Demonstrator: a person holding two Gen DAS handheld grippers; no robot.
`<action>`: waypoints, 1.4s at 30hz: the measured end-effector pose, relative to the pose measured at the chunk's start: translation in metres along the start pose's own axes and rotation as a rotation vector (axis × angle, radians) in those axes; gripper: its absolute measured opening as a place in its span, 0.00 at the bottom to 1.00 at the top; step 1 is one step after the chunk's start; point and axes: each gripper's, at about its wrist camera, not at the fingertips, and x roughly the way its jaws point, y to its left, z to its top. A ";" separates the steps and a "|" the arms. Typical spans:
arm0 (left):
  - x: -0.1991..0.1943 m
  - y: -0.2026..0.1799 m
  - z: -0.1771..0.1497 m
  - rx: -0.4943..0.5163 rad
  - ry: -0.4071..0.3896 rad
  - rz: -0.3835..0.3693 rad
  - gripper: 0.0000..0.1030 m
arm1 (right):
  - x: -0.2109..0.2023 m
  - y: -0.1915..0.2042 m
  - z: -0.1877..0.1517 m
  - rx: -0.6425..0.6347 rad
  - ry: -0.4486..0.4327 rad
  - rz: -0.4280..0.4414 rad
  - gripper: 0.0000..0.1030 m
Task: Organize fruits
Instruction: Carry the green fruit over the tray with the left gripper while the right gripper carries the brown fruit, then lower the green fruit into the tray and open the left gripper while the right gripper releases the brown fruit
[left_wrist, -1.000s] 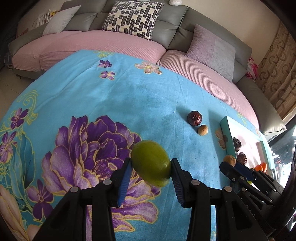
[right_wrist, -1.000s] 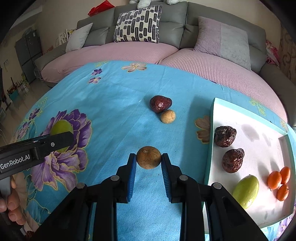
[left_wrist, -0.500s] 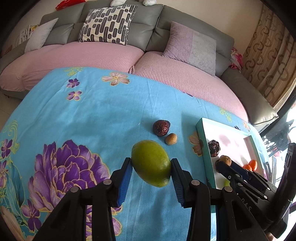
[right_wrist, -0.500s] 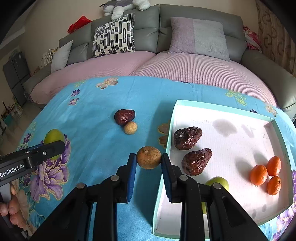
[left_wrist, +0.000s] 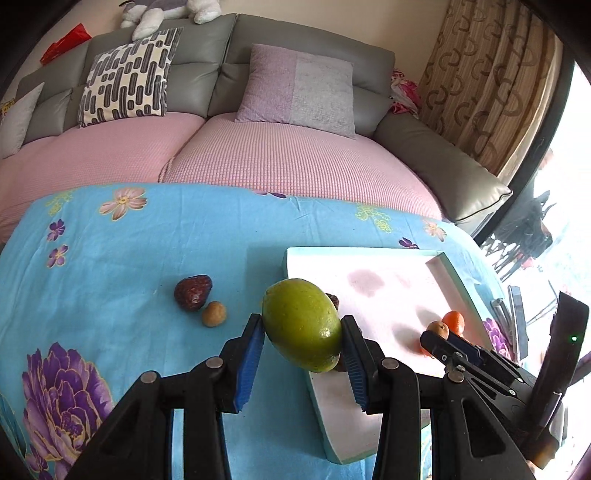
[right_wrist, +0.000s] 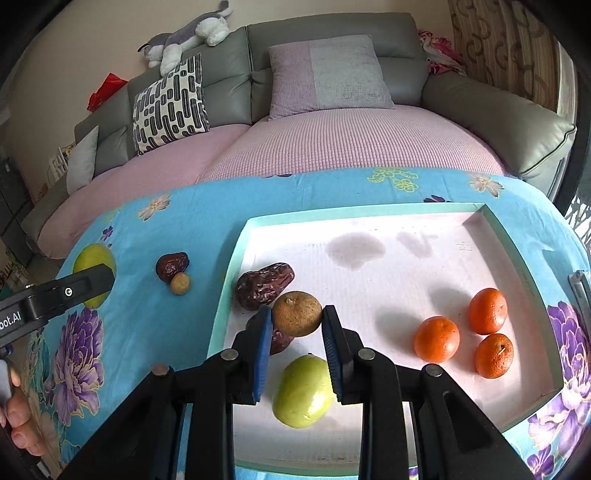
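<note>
My left gripper (left_wrist: 302, 334) is shut on a green mango (left_wrist: 301, 328) and holds it in the air over the left edge of the white tray (left_wrist: 391, 280). My right gripper (right_wrist: 297, 325) is shut on a small brown round fruit (right_wrist: 297, 313) above the tray's (right_wrist: 406, 229) left part. In the tray lie two dark dates (right_wrist: 264, 284), a green mango (right_wrist: 304, 391) and three oranges (right_wrist: 436, 339). On the cloth left of the tray lie a dark date (left_wrist: 192, 292) and a small tan fruit (left_wrist: 214, 314).
The table wears a blue flowered cloth (left_wrist: 110, 258). A grey sofa with pink covers (left_wrist: 277, 155) and cushions curves behind it. A curtain (left_wrist: 491, 85) hangs at the right. The left gripper with its mango shows at the left of the right wrist view (right_wrist: 94, 275).
Both grippers have moved right toward the tray with their fruits. The right gripper now hangs over the tray's inside; the left one has reached the tray's left edge.
</note>
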 end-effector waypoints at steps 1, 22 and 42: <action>0.004 -0.007 0.000 0.015 0.007 -0.010 0.43 | -0.002 -0.009 0.000 0.019 -0.002 -0.015 0.28; 0.044 -0.045 -0.046 0.118 0.162 -0.032 0.43 | -0.009 -0.071 -0.014 0.144 0.049 -0.088 0.28; 0.045 -0.039 -0.048 0.102 0.176 -0.032 0.43 | 0.009 -0.054 -0.028 0.096 0.158 -0.096 0.28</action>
